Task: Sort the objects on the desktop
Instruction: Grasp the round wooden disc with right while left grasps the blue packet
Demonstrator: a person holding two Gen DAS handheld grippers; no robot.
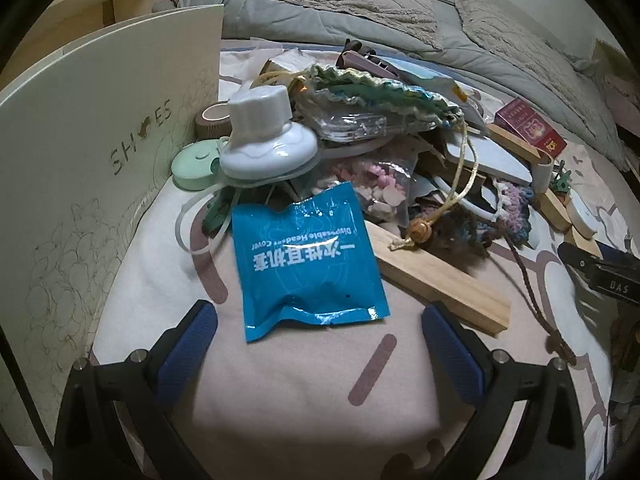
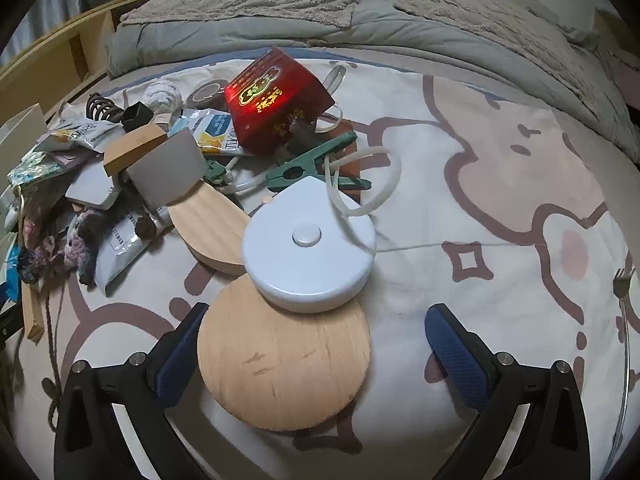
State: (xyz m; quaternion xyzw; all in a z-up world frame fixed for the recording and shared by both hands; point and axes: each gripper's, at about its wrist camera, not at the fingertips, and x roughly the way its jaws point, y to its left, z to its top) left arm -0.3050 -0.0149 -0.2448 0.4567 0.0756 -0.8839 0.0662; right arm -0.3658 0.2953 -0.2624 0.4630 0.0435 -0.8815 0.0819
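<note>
A heap of small objects lies on a patterned bed sheet. In the left wrist view a blue foil packet (image 1: 310, 264) lies flat just ahead of my left gripper (image 1: 318, 320), which is open around bare sheet. Behind the packet sit a white knob-shaped cap (image 1: 266, 140), a bag of pastel pieces (image 1: 374, 188) and a wooden strip (image 1: 440, 276). In the right wrist view my right gripper (image 2: 316, 324) is open; a round wooden disc (image 2: 284, 356) lies between its fingers, nearer the left pad. A white round tape-measure case (image 2: 310, 248) rests on the disc's far edge.
A pale shoe box (image 1: 100, 152) stands along the left. A red box (image 2: 276, 100), green clip (image 2: 316, 164), wooden paddle (image 2: 208, 224) and crochet pieces (image 2: 76, 240) crowd the pile. A fork (image 2: 624, 308) lies at right. A grey blanket (image 2: 320, 20) lies behind.
</note>
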